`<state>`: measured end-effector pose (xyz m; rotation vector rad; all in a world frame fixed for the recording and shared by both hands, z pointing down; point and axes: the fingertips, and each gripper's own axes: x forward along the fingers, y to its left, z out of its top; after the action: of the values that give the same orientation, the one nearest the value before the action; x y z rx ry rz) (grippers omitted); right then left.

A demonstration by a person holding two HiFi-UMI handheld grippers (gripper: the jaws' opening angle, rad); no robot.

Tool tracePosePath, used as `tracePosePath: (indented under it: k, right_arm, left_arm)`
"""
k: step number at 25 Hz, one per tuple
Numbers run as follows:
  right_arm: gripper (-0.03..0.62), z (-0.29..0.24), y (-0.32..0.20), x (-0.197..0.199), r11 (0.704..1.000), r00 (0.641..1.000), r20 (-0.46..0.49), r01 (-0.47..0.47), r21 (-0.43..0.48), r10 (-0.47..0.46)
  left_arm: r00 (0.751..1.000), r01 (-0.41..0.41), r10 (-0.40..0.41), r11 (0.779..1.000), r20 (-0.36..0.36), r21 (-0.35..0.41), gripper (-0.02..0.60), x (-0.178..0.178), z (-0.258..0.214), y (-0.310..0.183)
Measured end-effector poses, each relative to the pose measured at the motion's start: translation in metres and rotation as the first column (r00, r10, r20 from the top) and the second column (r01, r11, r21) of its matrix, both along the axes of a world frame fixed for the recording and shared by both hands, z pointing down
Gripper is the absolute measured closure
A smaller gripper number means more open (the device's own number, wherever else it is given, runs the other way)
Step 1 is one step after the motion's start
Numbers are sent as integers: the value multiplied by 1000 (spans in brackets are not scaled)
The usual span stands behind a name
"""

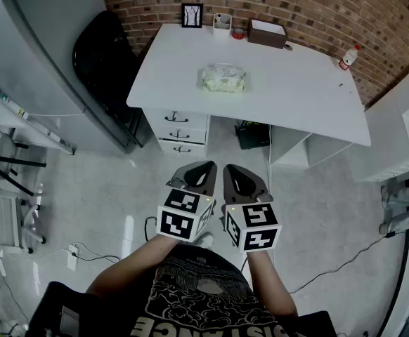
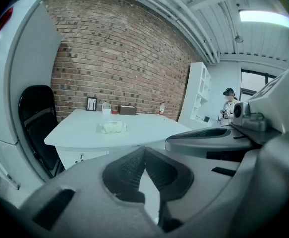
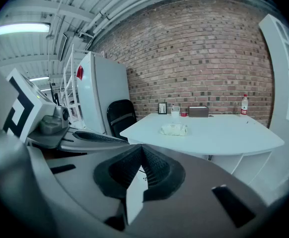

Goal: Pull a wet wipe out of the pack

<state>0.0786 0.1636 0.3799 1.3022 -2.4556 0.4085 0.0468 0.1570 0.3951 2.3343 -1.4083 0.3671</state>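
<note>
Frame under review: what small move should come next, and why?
Probably step toward the table and carry both grippers forward to the wet wipe pack. The left gripper and right gripper sit side by side near the person's body, jaws together and empty, well short of the pack lying on the tabletop.

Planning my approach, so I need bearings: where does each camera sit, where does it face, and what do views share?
Head view: on the person's head, facing steeply down; shows floor, table, wipe pack, forearms, left claw and right claw, both shut.
Left gripper view: on the left claw, facing roughly level at table and brick wall; own shut jaws below, right claw alongside.
Right gripper view: on the right claw, same heading; own shut jaws, left claw alongside.
Shared: all three show the wipe pack on the table.
</note>
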Motion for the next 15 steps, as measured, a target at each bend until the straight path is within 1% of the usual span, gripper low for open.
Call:
tracePosePath:
  k: [7, 15]
  right_arm:
    - [576, 1, 9, 8, 1000, 1000, 27, -12, -4, 12]
    - [574, 7, 10, 10, 1000, 1000, 17, -1, -16, 1]
  left_arm:
    - [1000, 1, -1, 1000, 11, -1, 569, 7, 1, 10]
    - [1000, 4, -4, 1000, 9, -17, 569, 10, 7, 10]
